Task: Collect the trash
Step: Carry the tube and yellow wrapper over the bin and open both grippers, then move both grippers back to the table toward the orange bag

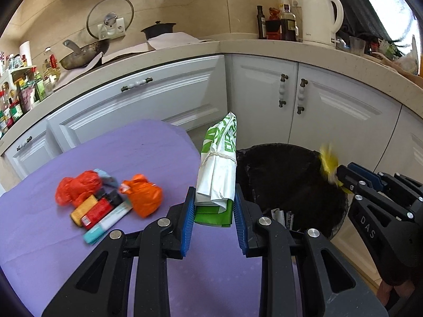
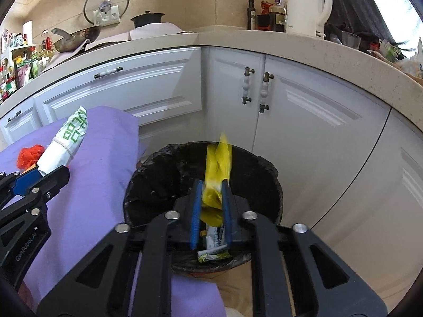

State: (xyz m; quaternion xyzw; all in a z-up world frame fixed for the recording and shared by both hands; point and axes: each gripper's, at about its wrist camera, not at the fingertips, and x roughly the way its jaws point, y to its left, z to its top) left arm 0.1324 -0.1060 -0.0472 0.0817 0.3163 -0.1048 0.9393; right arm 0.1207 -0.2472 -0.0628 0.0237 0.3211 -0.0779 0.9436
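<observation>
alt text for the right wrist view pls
The right tool grips a crumpled yellow bag above a black-lined bin that already holds some wrappers. To the left, the left tool holds a rolled white-and-green bag over a purple table; white kitchen cabinets stand behind.

- The bin (image 2: 201, 185) stands on the floor before the cabinet doors (image 2: 264, 89), just right of the cloth-covered counter (image 1: 92, 158).
- Wrappers (image 2: 214, 248) lie in the bin.
- The right tongs (image 2: 211, 198) hang over the bin, pinching a crumpled bag (image 2: 215, 174).
- The left tongs (image 1: 214, 208) sit at the counter's right edge, clamped on a tied bundle (image 1: 219, 158) that points up.
- Left of the bundle, 2 crumpled bags (image 1: 76, 187) (image 1: 144, 195) and small tubes (image 1: 105, 219) lie together on the counter.
- Behind, on the worktop (image 1: 238, 45), a kettle (image 1: 320, 18) stands right of bottles (image 1: 288, 23); a wok (image 1: 82, 52) sits far left.
</observation>
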